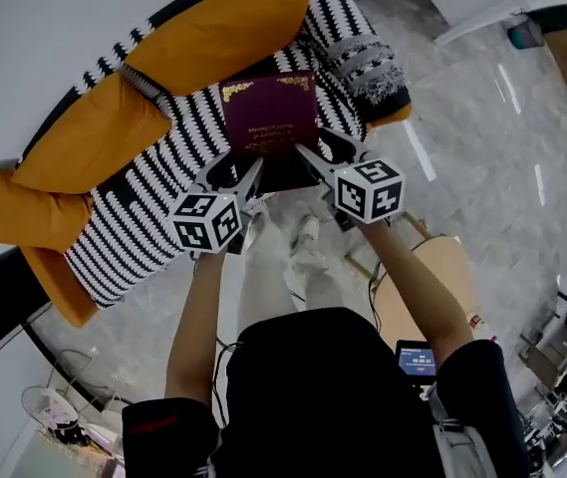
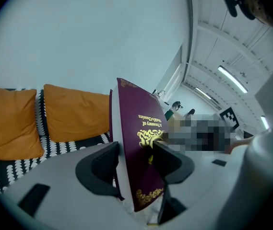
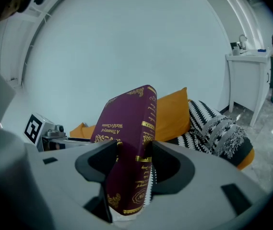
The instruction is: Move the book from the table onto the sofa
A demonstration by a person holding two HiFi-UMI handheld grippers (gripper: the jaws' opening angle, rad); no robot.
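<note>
I have both tongs clamped on the maroon hardback book with gold lettering (image 1: 268,118); the left gripper (image 1: 250,175) bites the near corner on the page-edge side, and the right gripper (image 1: 311,157) bites the near corner on the spine side; neither hand is clearly nearer, as they sit almost level across the book's near short edge.

What the set-down turns on, as I read it: the book reaches away from the tongs, its long axis pointing from me toward the backrest; it hangs over the seat of the black-and-white zigzag sofa (image 1: 153,182), just in front of the big orange cushion (image 1: 223,23); from the head view I cannot tell whether its far edge touches the fabric or floats above it; so I judge the book is over the sofa but not yet released.

In the left gripper view the jaws of that gripper (image 2: 134,169) press the cover and the back board of the book (image 2: 143,143), a white strip of pages showing at one side; in the right gripper view the jaws of that gripper (image 3: 129,164) pinch the book (image 3: 126,128) next to its gold-banded spine.

The book looks thick and stiff, with gold ornament at the cover's corners; held by one end, I expect the far end to want to droop.
</note>
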